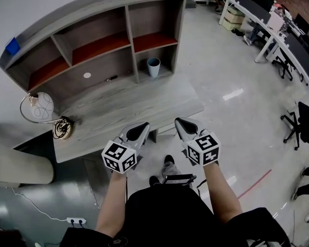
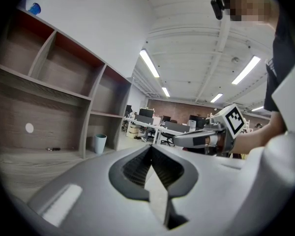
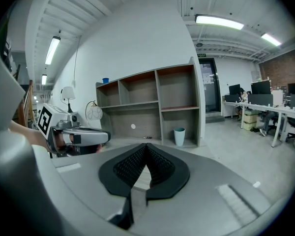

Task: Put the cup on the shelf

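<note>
Wooden desk (image 1: 124, 107), shelf (image 1: 129, 29) atop, cup (image 1: 153, 67) in lower-right bay, lamp (image 1: 43, 107) at left

Shelf (image 1: 130, 35) is showing matt grey wood-grain boards, with reddish-brown upper shelf faces. Bench (image 1: 118, 107) is carrying the same matt grain. Cup (image 1: 153, 67) is looking smooth, pale blue, plastic-like. Floor (image 1: 232, 71) is reflecting lights, glossy. Left gripper (image 1: 142, 126) and right gripper (image 1: 181, 122) are showing matt grey plastic shells; jaws are wearing black ribbed lining.

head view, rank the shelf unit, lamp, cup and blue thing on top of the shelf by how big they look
1. shelf unit
2. lamp
3. cup and blue thing: too alike to rank.
</note>
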{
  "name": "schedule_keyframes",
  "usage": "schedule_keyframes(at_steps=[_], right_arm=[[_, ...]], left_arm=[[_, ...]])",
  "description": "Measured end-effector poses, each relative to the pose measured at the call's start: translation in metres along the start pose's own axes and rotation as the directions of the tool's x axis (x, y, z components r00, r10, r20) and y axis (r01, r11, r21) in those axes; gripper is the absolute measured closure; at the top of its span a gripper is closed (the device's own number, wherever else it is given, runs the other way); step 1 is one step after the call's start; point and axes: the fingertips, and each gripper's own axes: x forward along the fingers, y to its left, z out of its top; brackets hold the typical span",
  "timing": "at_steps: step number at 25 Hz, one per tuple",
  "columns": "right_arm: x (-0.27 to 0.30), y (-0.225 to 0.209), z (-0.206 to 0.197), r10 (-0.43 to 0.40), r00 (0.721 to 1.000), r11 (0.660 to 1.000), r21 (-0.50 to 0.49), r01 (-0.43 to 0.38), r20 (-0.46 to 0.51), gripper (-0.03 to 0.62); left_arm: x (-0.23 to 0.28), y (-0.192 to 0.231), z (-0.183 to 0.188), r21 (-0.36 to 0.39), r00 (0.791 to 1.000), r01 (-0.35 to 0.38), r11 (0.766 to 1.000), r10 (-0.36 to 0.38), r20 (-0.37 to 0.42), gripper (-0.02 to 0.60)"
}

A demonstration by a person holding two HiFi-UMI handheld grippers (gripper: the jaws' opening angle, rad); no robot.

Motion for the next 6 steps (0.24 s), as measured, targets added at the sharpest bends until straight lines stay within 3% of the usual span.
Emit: schedule_keyframes(at_steps=[6], right_arm=[[0.0023, 0.0039, 0.0034, 0.002, 1.000, 1.000, -0.001, -0.002, 0.009, 0.582]], left_arm=[[-0.0013, 0.0023, 0.0033, -0.001, 1.000, 0.002, 1.000, -0.002, 0.006, 0.581]])
